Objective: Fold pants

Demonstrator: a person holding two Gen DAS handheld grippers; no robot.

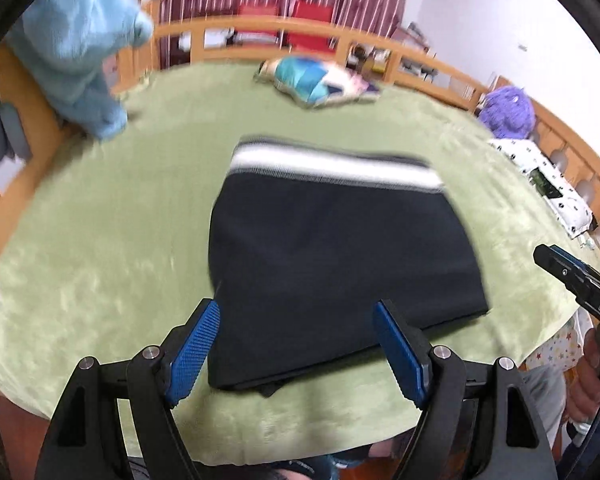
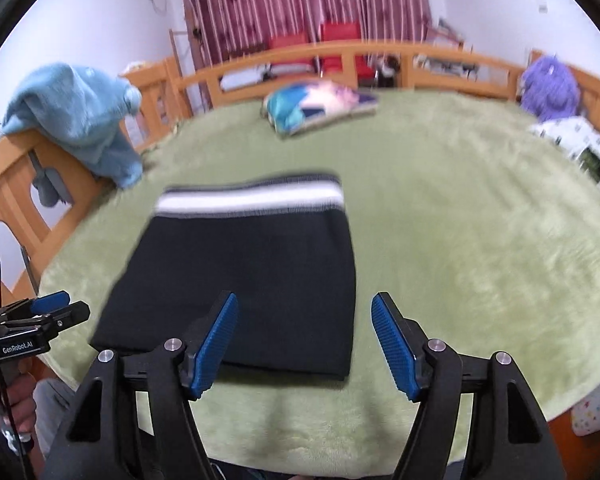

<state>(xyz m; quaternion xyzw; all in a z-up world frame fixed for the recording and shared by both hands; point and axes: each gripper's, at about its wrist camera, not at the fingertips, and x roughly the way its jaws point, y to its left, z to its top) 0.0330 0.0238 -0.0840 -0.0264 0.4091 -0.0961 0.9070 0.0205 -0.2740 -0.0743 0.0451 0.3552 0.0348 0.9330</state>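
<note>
Pants (image 1: pixel 340 264) lie folded ahead of both tongs, left (image 1: pixel 296 354) and right (image 2: pixel 304 346), jaws apart, empty; soft, limp, best pinched at corners.

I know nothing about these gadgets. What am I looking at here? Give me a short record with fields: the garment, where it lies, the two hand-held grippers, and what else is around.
garment: dark pants, folded into a compact rectangle, white-striped waistband on the far side
surface: green blanket on a wooden-railed bed
left hand-held gripper: open, nothing between its blue pads, above the near edge of the pants
right hand-held gripper: open, empty, over the pants' near right corner
nearby: light blue towel draped over the rail, colourful cushion at the far side, purple plush toy at right
</note>
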